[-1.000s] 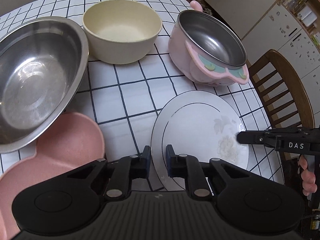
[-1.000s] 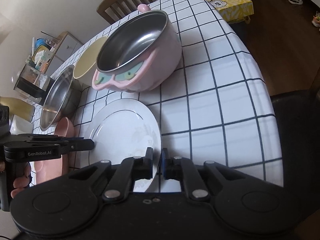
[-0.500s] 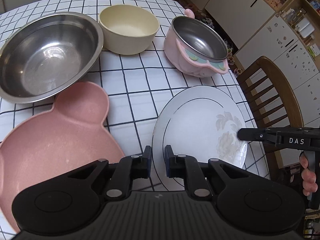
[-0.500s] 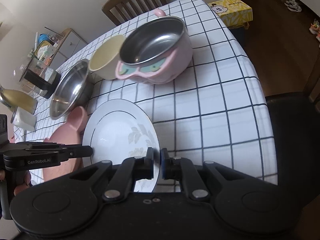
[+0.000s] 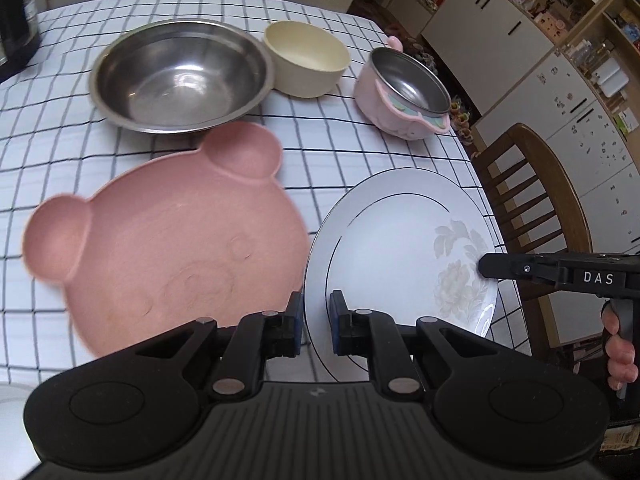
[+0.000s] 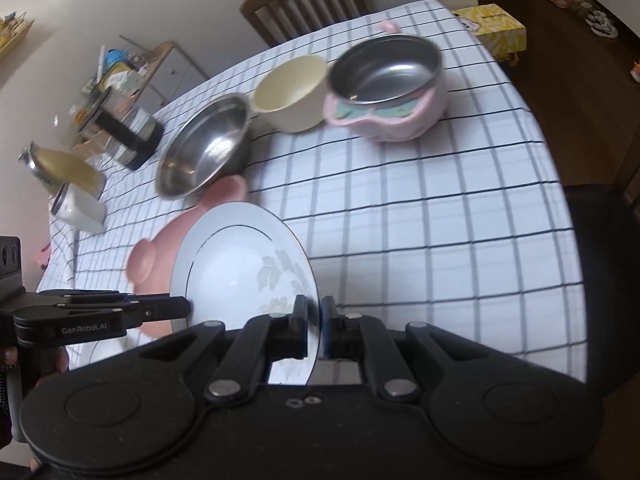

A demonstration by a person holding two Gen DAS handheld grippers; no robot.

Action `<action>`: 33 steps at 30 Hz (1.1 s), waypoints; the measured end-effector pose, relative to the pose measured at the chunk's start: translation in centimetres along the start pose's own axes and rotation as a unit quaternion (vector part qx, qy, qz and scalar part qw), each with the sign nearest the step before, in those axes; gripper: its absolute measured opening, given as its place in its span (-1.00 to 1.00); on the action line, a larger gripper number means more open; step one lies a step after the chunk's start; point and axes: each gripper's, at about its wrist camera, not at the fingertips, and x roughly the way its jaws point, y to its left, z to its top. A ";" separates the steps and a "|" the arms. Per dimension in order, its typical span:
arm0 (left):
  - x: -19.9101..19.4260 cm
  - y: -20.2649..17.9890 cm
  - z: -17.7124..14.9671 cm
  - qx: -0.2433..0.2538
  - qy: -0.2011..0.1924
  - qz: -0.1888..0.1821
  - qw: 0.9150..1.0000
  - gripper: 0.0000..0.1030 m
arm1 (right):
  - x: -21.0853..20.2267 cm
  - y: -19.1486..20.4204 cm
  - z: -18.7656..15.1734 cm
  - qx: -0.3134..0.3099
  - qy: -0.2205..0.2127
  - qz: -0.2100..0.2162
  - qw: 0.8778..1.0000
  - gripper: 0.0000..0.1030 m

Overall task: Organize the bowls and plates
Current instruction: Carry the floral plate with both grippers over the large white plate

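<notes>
Gripping round white china plate with thin dark ring and faint grey flower print (image 5: 400, 248) from two opposite rim edges. Left gripper (image 5: 316, 324) clamped on near-left rim, blue pads either side of the edge. Right gripper (image 6: 316, 328) clamped likewise on the opposite rim, seen edge-on in right wrist view; same tool visible in left wrist view as black arm marked DAS, tip at the flower print. Plate held tilted above the white tablecloth with dark grid lines (image 5: 360, 152), near the table's edge, partly overlapping pink bear-shaped plastic plate with two round ears (image 5: 172, 240) in right wrist view; contact between the two: cannot tell. Farther back in a row: wide stainless steel bowl (image 5: 180, 76), cream round bowl (image 5: 306, 58) touching or just beside it, pink pot-shaped bowl with steel liner (image 5: 404, 92) near the far right table edge. Brown wooden chair (image 5: 536, 208) just beside the table on the right. Fingers of a hand (image 5: 620, 348) wrapped on the right tool's handle. Yellow box (image 6: 492, 28) on floor beyond the table.
</notes>
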 end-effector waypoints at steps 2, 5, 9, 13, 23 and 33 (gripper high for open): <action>-1.1 0.8 -0.8 -0.002 -0.005 0.002 1.000 -0.76 | 0.0 1.3 -0.5 -0.007 0.000 0.003 1.000 -0.86; -3.0 2.3 -2.2 -0.010 -0.013 0.005 1.000 -0.76 | 0.2 3.3 -1.3 -0.015 0.000 0.007 1.000 -0.86; -5.3 4.7 -4.1 -0.020 -0.020 0.009 1.000 -0.76 | 0.7 6.1 -2.6 -0.022 0.004 0.015 1.000 -0.87; -7.4 6.9 -6.1 -0.024 -0.025 0.015 0.999 -0.76 | 1.3 9.1 -4.2 -0.027 0.007 0.022 0.999 -0.87; -11.9 13.5 -11.2 -0.047 -0.029 0.033 0.998 -0.76 | 4.1 16.4 -8.3 -0.041 0.025 0.034 0.998 -0.87; -13.1 19.1 -14.8 -0.074 -0.015 0.053 0.996 -0.76 | 8.2 21.4 -11.7 -0.046 0.052 0.039 0.997 -0.86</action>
